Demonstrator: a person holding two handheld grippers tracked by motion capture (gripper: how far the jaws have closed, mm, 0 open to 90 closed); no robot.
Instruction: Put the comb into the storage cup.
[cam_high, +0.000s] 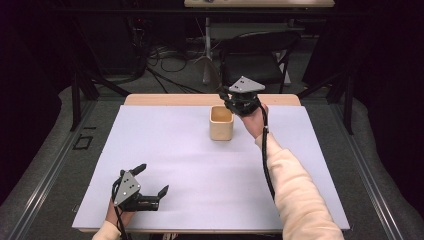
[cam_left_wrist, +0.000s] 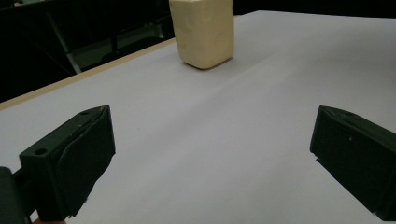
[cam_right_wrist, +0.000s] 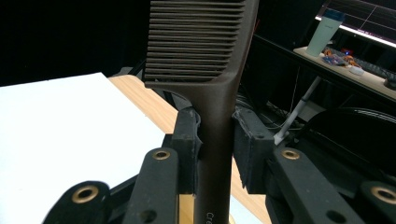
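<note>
White sheet (cam_high: 165, 165) over a wooden table (cam_high: 150, 99), black folding chair (cam_high: 260, 60) behind it, tangled cables (cam_high: 167, 57) on the floor, pale tumbler (cam_right_wrist: 325, 33) on a cluttered far desk (cam_right_wrist: 369, 79)

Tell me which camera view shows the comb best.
The right gripper view: the dark comb stands upright and close, teeth sharp, handle clamped in the right gripper. In the high view that gripper sits beside the wooden cup, but the comb is too small and dark to make out.

Overhead front view, two close tool cameras
</note>
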